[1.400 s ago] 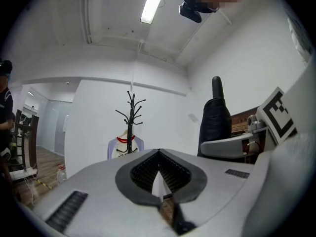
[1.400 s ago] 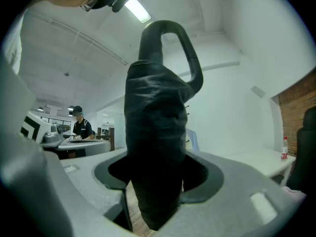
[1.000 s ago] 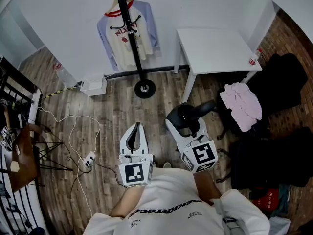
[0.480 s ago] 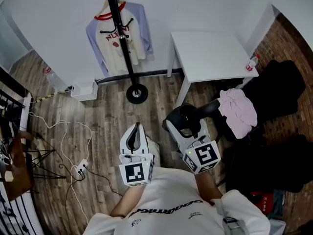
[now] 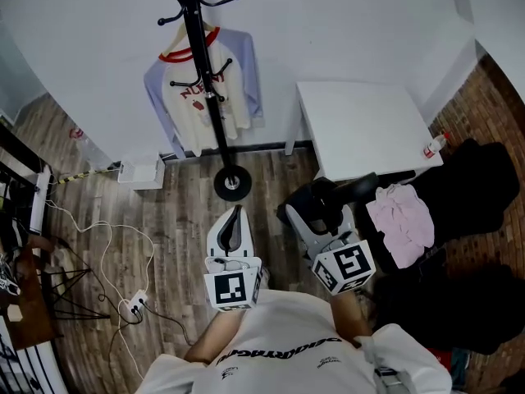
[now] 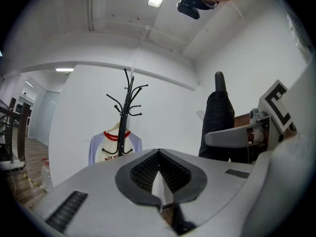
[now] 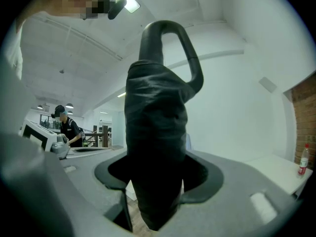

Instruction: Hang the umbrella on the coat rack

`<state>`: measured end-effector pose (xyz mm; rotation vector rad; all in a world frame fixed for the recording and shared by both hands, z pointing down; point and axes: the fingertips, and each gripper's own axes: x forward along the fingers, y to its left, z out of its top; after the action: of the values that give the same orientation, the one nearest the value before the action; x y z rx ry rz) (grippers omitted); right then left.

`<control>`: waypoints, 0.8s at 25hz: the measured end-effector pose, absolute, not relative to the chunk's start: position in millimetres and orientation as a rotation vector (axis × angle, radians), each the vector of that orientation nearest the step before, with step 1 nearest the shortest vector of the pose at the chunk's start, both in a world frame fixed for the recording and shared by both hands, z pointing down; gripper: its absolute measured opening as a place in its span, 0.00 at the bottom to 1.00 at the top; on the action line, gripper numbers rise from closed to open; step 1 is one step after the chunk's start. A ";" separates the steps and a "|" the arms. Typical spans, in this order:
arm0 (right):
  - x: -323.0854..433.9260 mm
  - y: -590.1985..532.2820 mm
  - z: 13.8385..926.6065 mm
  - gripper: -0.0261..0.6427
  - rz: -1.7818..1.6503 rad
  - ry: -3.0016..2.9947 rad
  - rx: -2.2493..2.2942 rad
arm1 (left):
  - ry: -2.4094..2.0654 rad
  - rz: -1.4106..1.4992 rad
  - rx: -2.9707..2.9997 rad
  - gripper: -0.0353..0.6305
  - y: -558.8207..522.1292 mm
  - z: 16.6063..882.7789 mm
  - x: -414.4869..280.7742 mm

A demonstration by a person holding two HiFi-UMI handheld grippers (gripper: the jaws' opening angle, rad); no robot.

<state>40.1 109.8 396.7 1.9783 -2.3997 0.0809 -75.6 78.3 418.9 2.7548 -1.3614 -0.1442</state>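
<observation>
The black coat rack (image 5: 203, 80) stands against the white wall, its round base (image 5: 231, 183) on the wood floor, a white and lilac shirt (image 5: 205, 97) hanging on it. My right gripper (image 5: 326, 209) is shut on a folded black umbrella (image 5: 332, 197), held upright; in the right gripper view the umbrella (image 7: 155, 147) fills the jaws and its loop handle (image 7: 173, 38) rises above. My left gripper (image 5: 236, 217) is shut and holds nothing, a short way in front of the rack base. The left gripper view shows the coat rack (image 6: 128, 110) ahead and the umbrella (image 6: 217, 122) at right.
A white table (image 5: 361, 125) stands right of the rack. A pink cloth (image 5: 400, 220) lies on black bags at right, with a bottle (image 5: 435, 145) beside. A white box (image 5: 139, 172), cables and a power strip (image 5: 131, 306) lie at left. A person (image 7: 64, 127) stands far behind.
Both grippers have moved forward toward the coat rack with the umbrella still held. The rack base and the table now appear closer to the grippers.
</observation>
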 end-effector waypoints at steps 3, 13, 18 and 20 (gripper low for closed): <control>46.0 63.8 392.5 0.44 0.090 -2.406 1.980 | -1.343 -0.133 2.756 0.05 34.9 417.0 -70.3; 58.1 -64.3 382.4 0.44 0.076 -2.417 1.957 | -1.335 -0.173 2.780 0.05 -89.3 402.8 -57.5; 61.4 -108.9 382.1 0.44 0.079 -2.423 1.957 | -1.321 -0.180 2.813 0.05 -131.8 404.1 -52.0; 61.7 -125.5 385.9 0.44 0.107 -2.436 1.954 | -1.321 -0.182 2.815 0.05 -148.3 403.6 -50.3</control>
<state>61.7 -125.5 385.9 1.9541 -2.4355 0.1073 -50.3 -148.3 403.6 2.8150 -1.3206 -0.1819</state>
